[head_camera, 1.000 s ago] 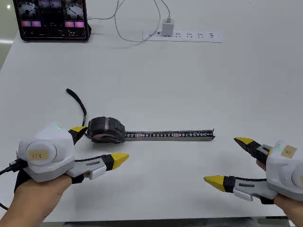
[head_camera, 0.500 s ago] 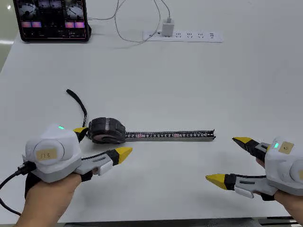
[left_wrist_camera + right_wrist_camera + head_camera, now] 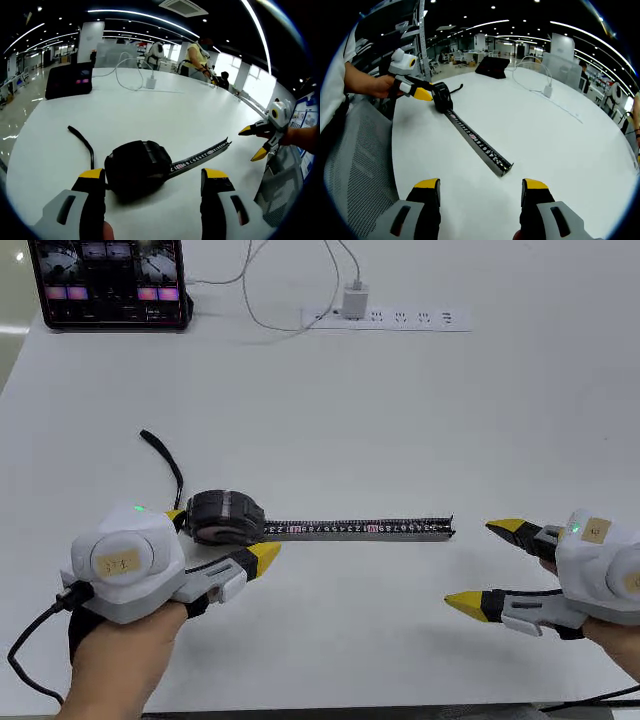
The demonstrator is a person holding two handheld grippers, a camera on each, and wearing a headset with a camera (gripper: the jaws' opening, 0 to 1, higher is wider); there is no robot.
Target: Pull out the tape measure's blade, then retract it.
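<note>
A black tape measure (image 3: pixel 225 516) with its blade (image 3: pixel 360 528) drawn out, a power strip (image 3: pixel 400 316) and a tablet (image 3: pixel 110 282) are carried by the white table (image 3: pixel 400 420).

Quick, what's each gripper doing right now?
Left gripper: open, jaws either side of the tape measure case, not clamped.
Right gripper: open, empty, near the blade tip.

Tablet (image 3: pixel 108 282), power strip (image 3: pixel 400 316), charger (image 3: pixel 354 300) on white table (image 3: pixel 400 420)

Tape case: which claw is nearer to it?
Left. The left claw is open right at the case, which lies just ahead between its jaws. The right claw is open beyond the far tip of the blade.
</note>
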